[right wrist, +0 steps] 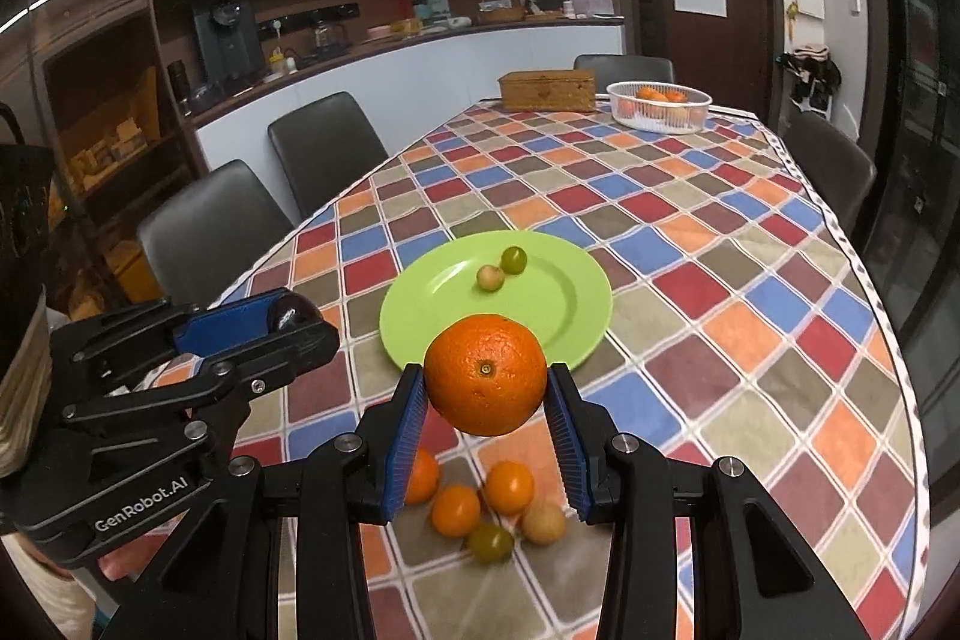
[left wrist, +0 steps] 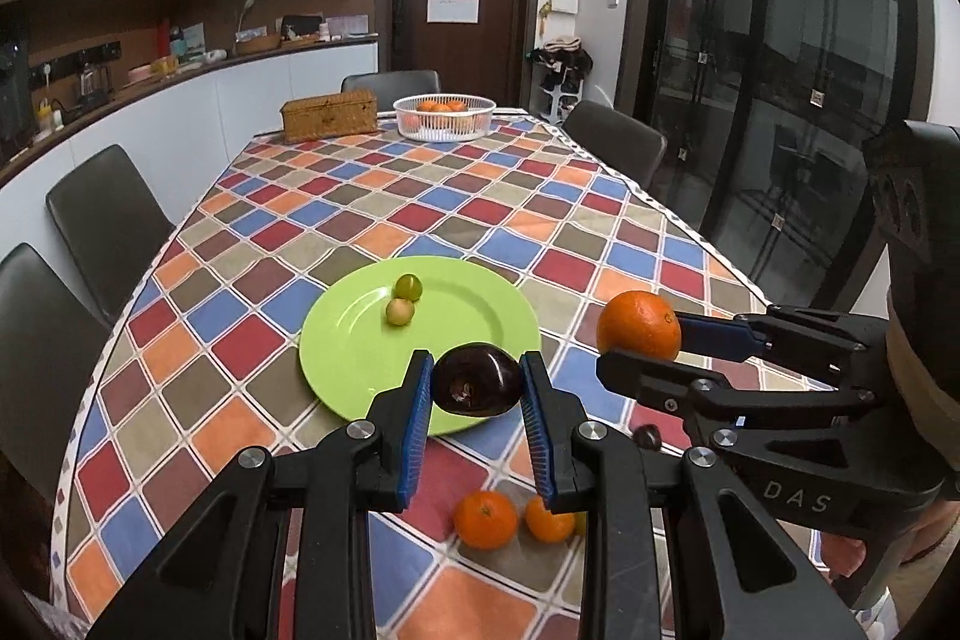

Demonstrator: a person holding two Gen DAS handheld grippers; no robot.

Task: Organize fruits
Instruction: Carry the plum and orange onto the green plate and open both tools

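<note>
The left gripper (left wrist: 477,385) has its blue fingers (left wrist: 418,415) pressed tight against a dark purple plum (left wrist: 476,381), held clear of the table, with the green plate (left wrist: 360,340) just beyond the fingertips. The right gripper (right wrist: 487,388) clamps a large orange (right wrist: 485,373) at a wider spread, since the fruit is bigger. Both seem poised to deliver onto the plate, where two small green fruits (left wrist: 403,301) already sit (probably grapes or small plums). Below the right fingers, that view shows loose mandarins (right wrist: 483,497) and small fruits (right wrist: 516,532) on the checked tablecloth (right wrist: 750,280); the left view hides most of them behind its own fingers.
</note>
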